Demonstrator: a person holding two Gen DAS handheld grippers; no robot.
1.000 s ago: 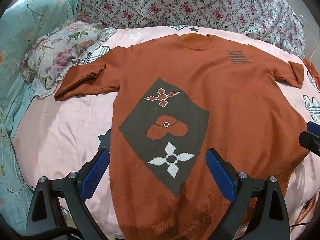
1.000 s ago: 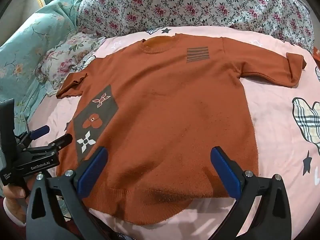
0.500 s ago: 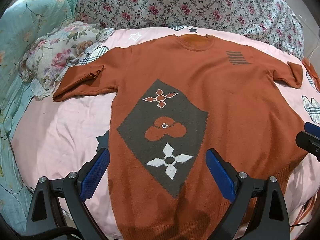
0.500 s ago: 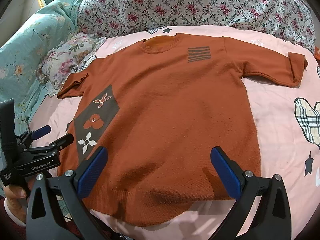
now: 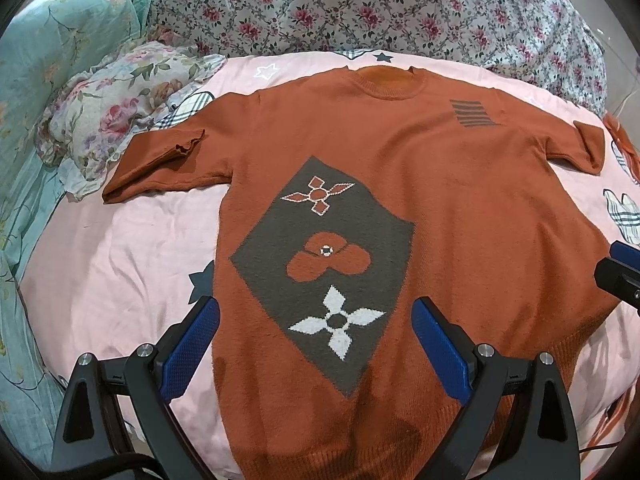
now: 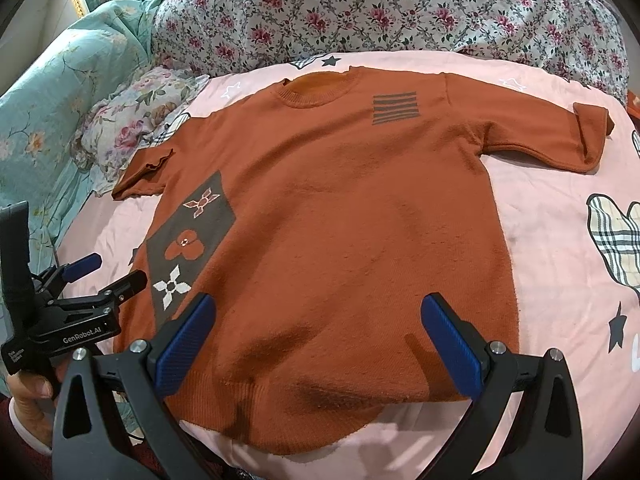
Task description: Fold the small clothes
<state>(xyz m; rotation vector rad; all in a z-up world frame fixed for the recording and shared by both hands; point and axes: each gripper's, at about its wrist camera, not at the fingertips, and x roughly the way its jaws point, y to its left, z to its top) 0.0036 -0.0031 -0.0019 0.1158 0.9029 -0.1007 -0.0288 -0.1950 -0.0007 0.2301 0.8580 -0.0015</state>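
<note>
A rust-orange knit sweater (image 5: 460,200) (image 6: 340,200) lies flat and face up on the pink sheet, collar away from me, both short sleeves spread out. A grey diamond patch with flower motifs (image 5: 328,264) (image 6: 188,244) sits on its lower left front. My left gripper (image 5: 316,320) hovers open above the hem, with nothing between its blue pads. Over the hem's right half my right gripper (image 6: 318,316) is open too and holds nothing. The left gripper (image 6: 108,272) also shows at the left edge of the right wrist view, held by a hand (image 6: 28,396).
The pink sheet (image 6: 560,260) with plaid hearts and stars covers the bed. A floral quilt (image 5: 380,8) is piled along the far side, a floral pillow (image 5: 120,112) and teal bedding (image 5: 36,80) lie at the left. The right gripper's tip (image 5: 620,272) shows at the right edge.
Both cameras have shifted slightly, so the sweater sits a little lower in the left wrist view. The sweater itself has not moved and both grippers stay open.
</note>
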